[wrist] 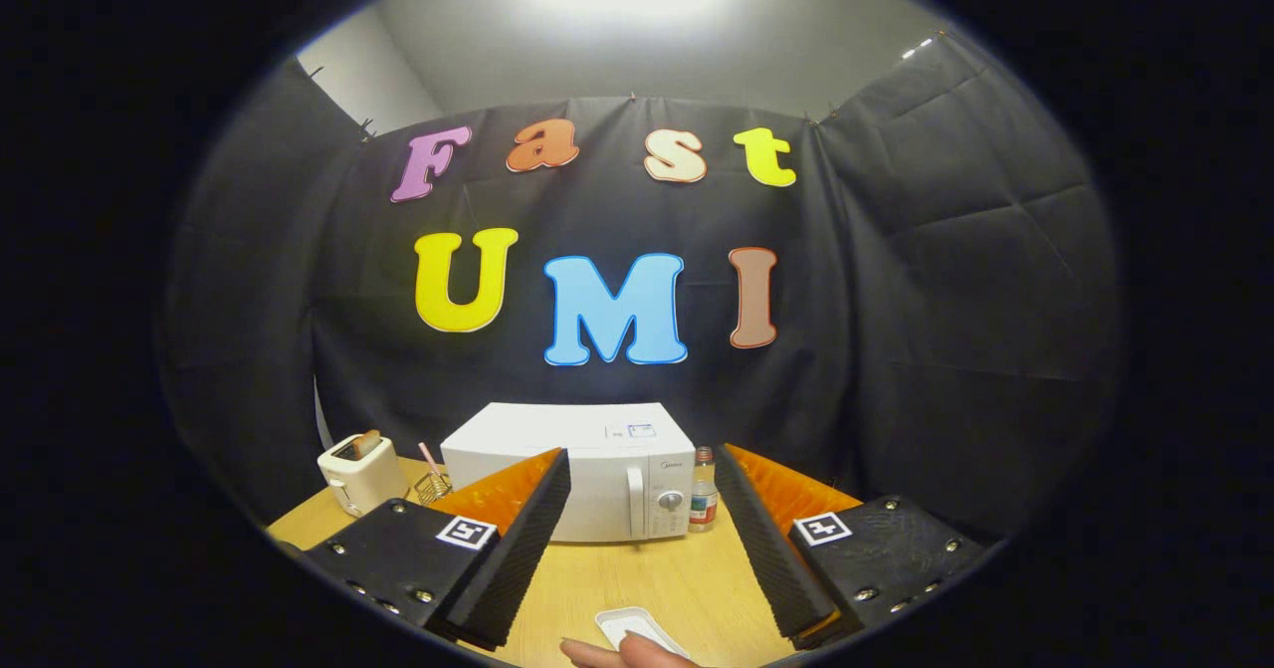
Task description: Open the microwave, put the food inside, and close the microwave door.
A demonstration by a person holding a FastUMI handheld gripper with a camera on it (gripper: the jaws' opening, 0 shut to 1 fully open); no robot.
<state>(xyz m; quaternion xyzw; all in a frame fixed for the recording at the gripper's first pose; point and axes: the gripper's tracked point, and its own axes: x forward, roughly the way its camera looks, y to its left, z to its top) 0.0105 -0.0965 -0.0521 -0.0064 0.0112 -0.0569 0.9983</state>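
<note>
Worktop [637, 573]: pale wood, carrying every item listed here.
Microwave [597, 474]: white box set at the back of the worktop against the black cloth wall, door shut, upright handle and round knob on its right-hand side; it stands beyond the tool's fingers, its left part hidden behind the left finger.
Tool [642, 534]: fingers spread wide apart, holding nothing, raised above the worktop and aimed at the microwave.
Toaster [360, 471]: cream, left of the microwave, something brownish showing in its slot.
Tray [629, 625]: small, white, shallow, near the front edge between the fingers; contents cannot be told.
Hand [622, 654]: a person's fingers touching the tray's near side.
Bottle [703, 491]: small, just right of the microwave.
Wire holder [432, 487]: between toaster and microwave, a pink stick rising from it.
</note>
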